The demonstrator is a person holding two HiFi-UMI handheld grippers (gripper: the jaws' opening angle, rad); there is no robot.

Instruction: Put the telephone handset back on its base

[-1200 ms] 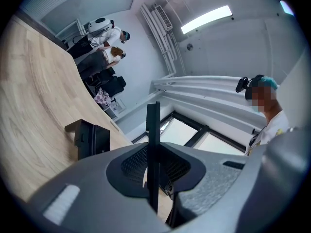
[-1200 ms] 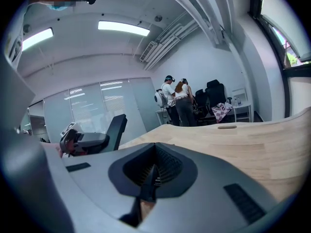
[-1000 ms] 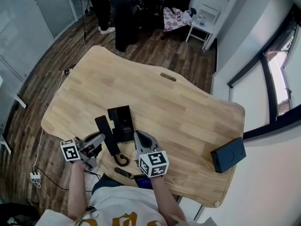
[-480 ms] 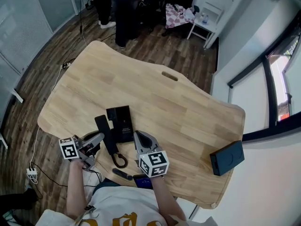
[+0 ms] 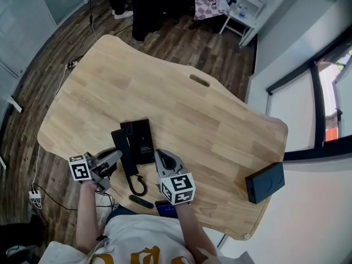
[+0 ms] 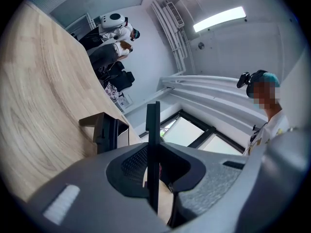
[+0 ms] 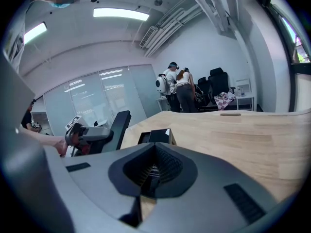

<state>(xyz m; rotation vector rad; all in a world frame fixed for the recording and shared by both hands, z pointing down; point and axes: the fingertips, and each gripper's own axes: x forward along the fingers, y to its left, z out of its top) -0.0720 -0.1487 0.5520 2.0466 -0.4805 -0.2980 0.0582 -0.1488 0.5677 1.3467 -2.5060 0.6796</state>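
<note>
— Where's the handset (image 5: pixel 124 148)?
— In the left gripper (image 5: pixel 114 158). Its jaws are clamped on it, and in the left gripper view it shows edge-on, a thin dark slab squeezed between them

— Is it on the base (image 5: pixel 142 139) yet?
— Not yet. It lies alongside the base, to the left of it in the head view, near the front edge of the table (image 5: pixel 220 120). In the right gripper view its far end tilts up off the wood. I can't tell whether it touches the base

— And the cord (image 5: pixel 138 187)?
— It curls in a loop from the near end of the handset, between the two grippers

— What about the right gripper (image 5: pixel 161 157)?
— Nothing in it. Its jaws are pressed together, empty, and it hangs just right of the base, looking out across the table

— Anything else on the table?
— A black box (image 5: pixel 265 181) sits well apart from all that, near the right edge
</note>
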